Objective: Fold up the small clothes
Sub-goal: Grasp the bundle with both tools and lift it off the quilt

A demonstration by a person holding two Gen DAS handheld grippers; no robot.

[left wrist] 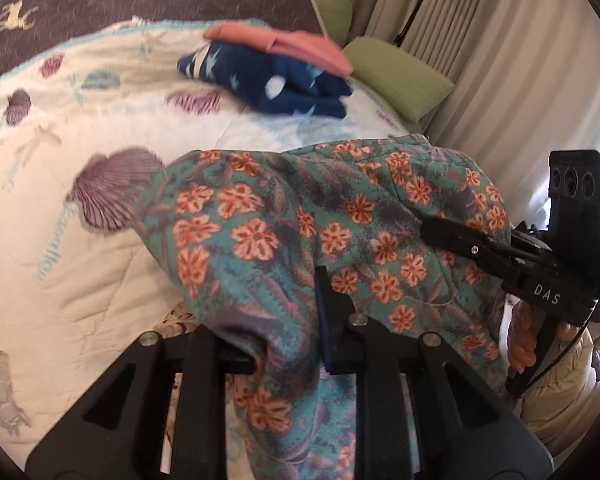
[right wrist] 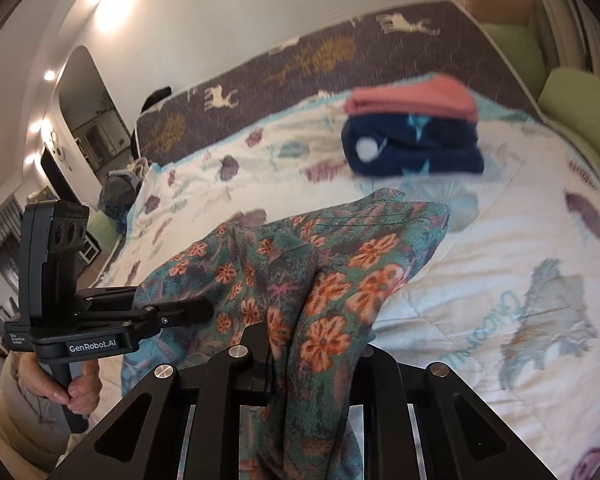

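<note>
- Floral garment, teal with orange flowers, hangs bunched between the 2 grippers, partly raised off the pale shell-print quilt, its far part apparently resting there.
- Left gripper is clamped on a gathered edge of the cloth; in the right wrist view its fingers reach into the fabric from the left.
- Right gripper is likewise closed on a thick fold of the same cloth.
- Further back on the quilt, 2 folded pieces sit stacked: a pink one on top of a navy starred one.
- Step in hand looks like picking up the next piece to fold.
- Next move probably calls for spreading the 2 grips apart so the cloth opens flat before any fold.
</note>
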